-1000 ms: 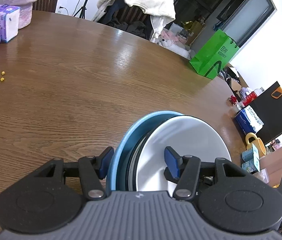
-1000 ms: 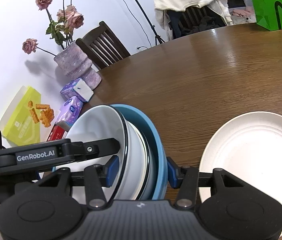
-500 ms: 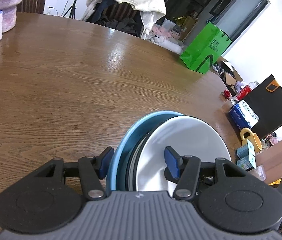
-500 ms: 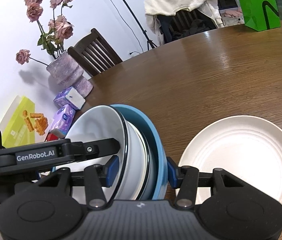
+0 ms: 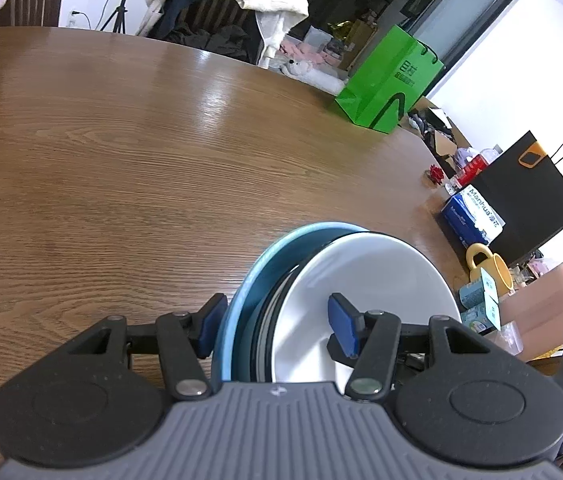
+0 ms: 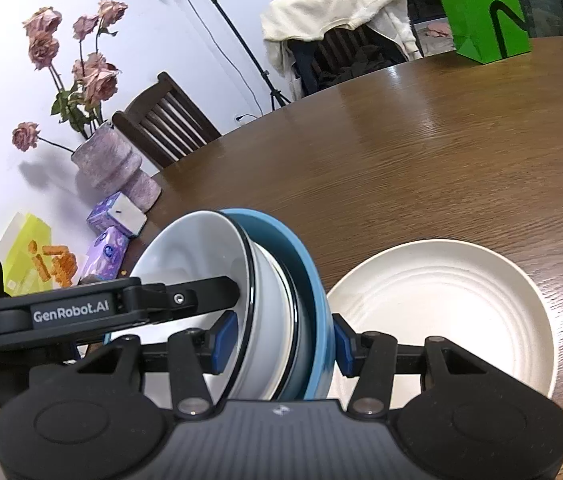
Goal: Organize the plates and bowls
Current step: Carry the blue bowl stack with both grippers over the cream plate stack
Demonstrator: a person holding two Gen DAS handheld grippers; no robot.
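Observation:
A stack of dishes is held up on edge over the wooden table point(image 5: 121, 168): a blue plate point(image 5: 273, 256) on the outside, with a black-rimmed white bowl point(image 5: 369, 292) nested against it. My left gripper point(image 5: 277, 330) is shut on one side of the stack's rim, one pad behind the blue plate and the other inside the bowl. My right gripper point(image 6: 281, 342) is shut on the opposite side of the blue plate point(image 6: 305, 260) and white bowl point(image 6: 193, 252). A cream plate point(image 6: 441, 312) lies flat on the table just right of the stack.
A vase of dried roses point(image 6: 113, 168), tissue packs point(image 6: 117, 216) and a yellow box point(image 6: 29, 256) sit at the table's left edge. A green bag point(image 5: 389, 80) stands at the far edge. Chairs point(image 6: 165, 128) ring the table; bags and boxes point(image 5: 473, 216) lie beyond its right edge.
Both grippers have carried the stack level across the table toward the cream plate, which now sits closer beside it. The tissue packs have slid out of the left wrist view.

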